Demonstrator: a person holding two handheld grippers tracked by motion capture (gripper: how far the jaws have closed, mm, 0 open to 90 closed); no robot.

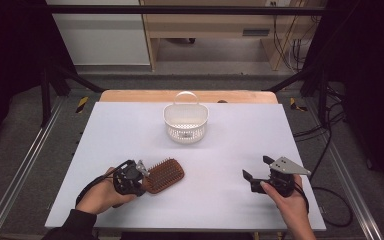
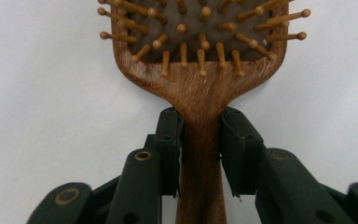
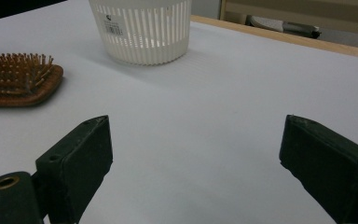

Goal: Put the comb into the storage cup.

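Note:
A wooden paddle hairbrush [image 1: 165, 175] lies bristles up on the white table at the front left. My left gripper [image 1: 144, 181] is shut on its handle. In the left gripper view both pads press the sides of the handle [image 2: 200, 154] just below the brush head [image 2: 200, 51], my left gripper [image 2: 200, 154] centred on it. My right gripper [image 1: 256, 167] rests on the table at the front right, held in a hand, jaws wide apart with nothing between them. From the right gripper view [image 3: 193, 154] the brush [image 3: 16, 84] lies far left.
A white slatted plastic basket [image 1: 185, 122] with a handle stands at the back middle of the table [image 1: 230, 145]; it appears too in the right gripper view [image 3: 142, 30]. The table's wooden far edge [image 1: 240, 96] lies behind it. Cables trail on the floor at right.

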